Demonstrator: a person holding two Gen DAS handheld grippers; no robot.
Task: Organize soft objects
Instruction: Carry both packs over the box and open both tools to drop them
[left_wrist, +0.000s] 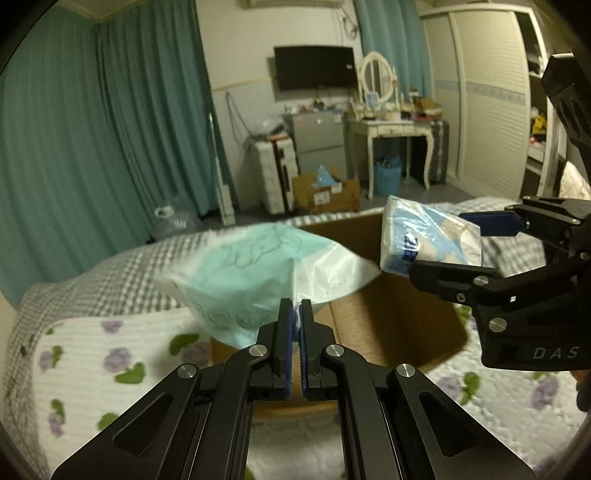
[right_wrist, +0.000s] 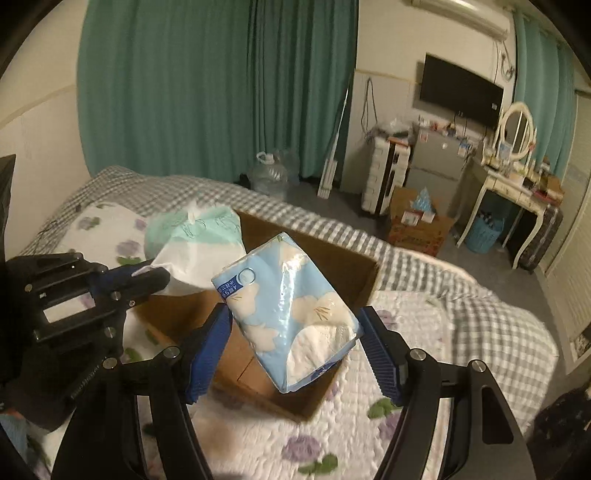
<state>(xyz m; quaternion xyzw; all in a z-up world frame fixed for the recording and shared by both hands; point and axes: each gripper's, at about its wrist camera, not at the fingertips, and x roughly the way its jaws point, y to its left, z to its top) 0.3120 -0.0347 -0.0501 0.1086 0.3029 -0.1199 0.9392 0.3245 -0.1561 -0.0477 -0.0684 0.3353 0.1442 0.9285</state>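
My left gripper is shut on the plastic edge of a green and white soft pack and holds it over the near left corner of an open cardboard box on the bed. The pack also shows in the right wrist view, with the left gripper beside it. My right gripper holds a blue and white tissue pack above the box; its jaws stand wide around the pack. The tissue pack and the right gripper show at the right of the left wrist view.
The box sits on a white floral quilt over a grey checked bedsheet. Beyond the bed are green curtains, a water jug, a small fridge, a floor box and a white dressing table.
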